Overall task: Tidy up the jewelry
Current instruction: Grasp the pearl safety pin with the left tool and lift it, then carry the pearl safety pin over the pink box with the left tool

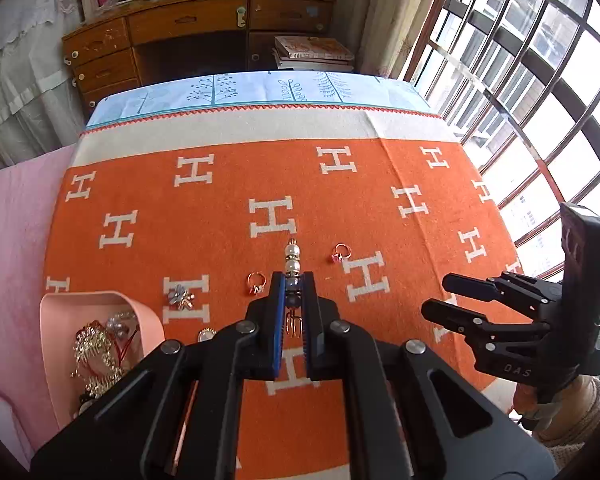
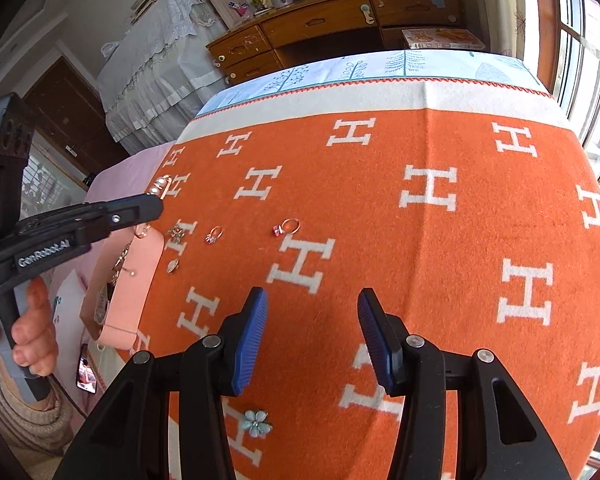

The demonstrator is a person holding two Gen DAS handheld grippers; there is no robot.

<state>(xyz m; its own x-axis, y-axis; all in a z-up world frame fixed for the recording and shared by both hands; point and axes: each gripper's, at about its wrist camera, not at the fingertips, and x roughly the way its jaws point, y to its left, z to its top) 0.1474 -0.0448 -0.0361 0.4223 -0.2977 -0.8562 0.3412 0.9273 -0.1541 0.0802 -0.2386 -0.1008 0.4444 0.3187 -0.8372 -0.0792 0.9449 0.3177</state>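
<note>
**Pearl pin clamped, right side empty**

Partly hidden, the pearl hairpin [image 1: 292,280] is hard for me to read in full: my left gripper [image 1: 292,300] has its blue ribbed fingers [image 1: 277,312] closed on its middle, so I see only round white pearls poking out ahead and thin gold prongs behind. From the right wrist view just two pearls show past the black finger tip, above the blanket.

My right gripper [image 2: 312,332] stands with its fingers apart and nothing between them, only the fuzzy orange blanket [image 2: 380,220] with white H shapes.

Loose on the blanket lie a rose-gold ring with a pink stone [image 1: 339,253], a second ring [image 1: 256,283], a silvery flower piece [image 1: 181,297] and a small oval piece [image 1: 205,335]; a pale blue flower [image 2: 256,423] lies close under my right gripper. The smooth pink tray [image 1: 100,300] at the left is cut off by the gripper body; inside it is a tangle of gold items I cannot separate.
</note>
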